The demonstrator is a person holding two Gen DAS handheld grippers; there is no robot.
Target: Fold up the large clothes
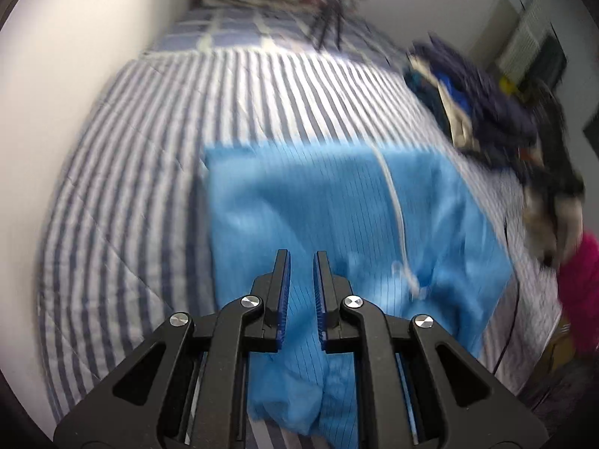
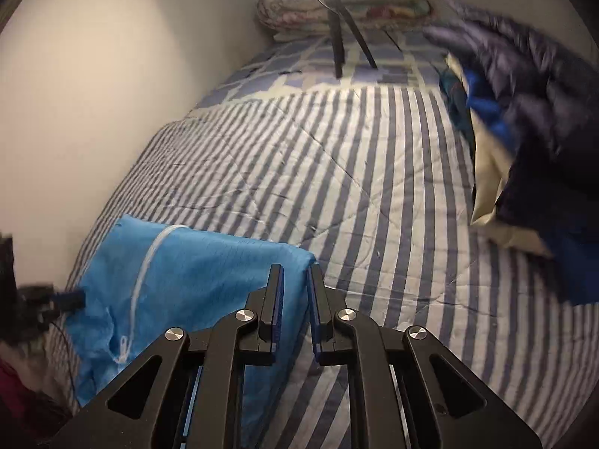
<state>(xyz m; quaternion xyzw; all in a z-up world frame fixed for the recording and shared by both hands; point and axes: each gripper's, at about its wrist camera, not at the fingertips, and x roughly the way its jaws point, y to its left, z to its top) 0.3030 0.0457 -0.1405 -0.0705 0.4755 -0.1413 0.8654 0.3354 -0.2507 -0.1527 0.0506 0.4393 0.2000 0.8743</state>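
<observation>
A light blue garment (image 1: 337, 217) with a white drawstring (image 1: 393, 194) lies on the striped bed. In the left wrist view my left gripper (image 1: 301, 258) is over its near part, jaws slightly apart with blue cloth seen between and below them; whether it grips the cloth is unclear. In the right wrist view the same garment (image 2: 194, 280) lies at lower left. My right gripper (image 2: 295, 269) is at its right corner, jaws narrowly apart with the cloth's edge between them. The other gripper's dark tip (image 2: 67, 299) shows at the garment's left edge.
A blue-and-white striped quilt (image 2: 337, 172) covers the bed, with a wall on the left. A pile of dark and blue clothes (image 2: 531, 119) lies along the right side. Folded bedding (image 2: 344, 7) and a black stand (image 2: 337, 41) are at the far end. A pink item (image 1: 580, 280) is at right.
</observation>
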